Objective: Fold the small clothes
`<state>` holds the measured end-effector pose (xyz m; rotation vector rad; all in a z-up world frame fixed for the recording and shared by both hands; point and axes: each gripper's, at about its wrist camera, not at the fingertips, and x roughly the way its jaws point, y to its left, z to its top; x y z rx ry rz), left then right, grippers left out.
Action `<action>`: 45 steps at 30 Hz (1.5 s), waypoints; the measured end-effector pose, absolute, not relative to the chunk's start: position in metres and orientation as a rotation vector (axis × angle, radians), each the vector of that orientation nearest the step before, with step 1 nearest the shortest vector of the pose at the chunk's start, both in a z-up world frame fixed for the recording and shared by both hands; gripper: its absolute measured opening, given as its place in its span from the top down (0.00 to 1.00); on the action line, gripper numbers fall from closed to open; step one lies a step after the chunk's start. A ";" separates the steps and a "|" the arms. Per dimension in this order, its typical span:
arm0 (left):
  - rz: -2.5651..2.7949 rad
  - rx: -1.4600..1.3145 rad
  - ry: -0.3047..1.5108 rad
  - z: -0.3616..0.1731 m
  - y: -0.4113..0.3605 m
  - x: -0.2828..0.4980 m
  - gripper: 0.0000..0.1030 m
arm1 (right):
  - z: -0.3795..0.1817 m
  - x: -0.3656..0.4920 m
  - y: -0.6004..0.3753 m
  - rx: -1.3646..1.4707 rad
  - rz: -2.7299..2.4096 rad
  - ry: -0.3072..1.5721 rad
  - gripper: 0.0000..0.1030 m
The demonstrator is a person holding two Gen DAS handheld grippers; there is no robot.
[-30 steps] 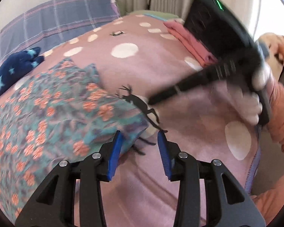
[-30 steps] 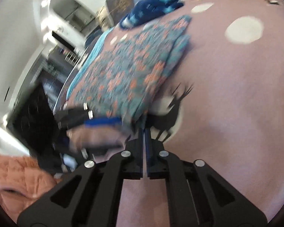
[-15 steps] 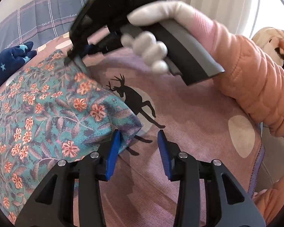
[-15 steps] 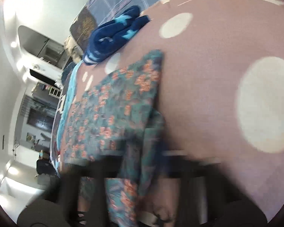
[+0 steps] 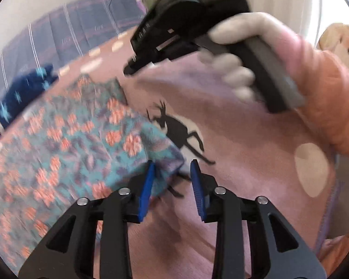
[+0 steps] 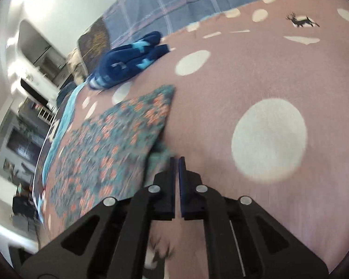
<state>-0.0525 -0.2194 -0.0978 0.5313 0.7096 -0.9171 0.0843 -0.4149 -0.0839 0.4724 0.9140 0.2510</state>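
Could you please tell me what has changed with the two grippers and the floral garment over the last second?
The right gripper, shut and empty, swung from beside the floral garment's near corner up over its far edge. The left gripper's fingers have just been closing slightly; the garment's corner now lies between them, not clearly pinched. The garment, the navy star-print garment and the pink blanket stayed where they were.

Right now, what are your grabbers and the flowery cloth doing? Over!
Left gripper open at the flowery cloth corner. Right gripper shut, holding nothing, beside the cloth's edge. Navy starry garment lies clear.
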 end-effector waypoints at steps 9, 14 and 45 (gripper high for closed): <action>-1.143 0.570 0.728 -0.103 -0.228 -0.081 1.00 | -0.071 0.031 -0.420 0.457 0.218 0.890 0.83; -1.100 0.363 0.679 -0.071 -0.179 -0.074 0.81 | -0.053 0.020 -0.409 0.405 0.195 0.869 0.81; -0.555 -0.396 0.863 -0.120 0.203 0.077 0.75 | -0.052 0.175 0.100 -0.327 0.646 1.041 0.66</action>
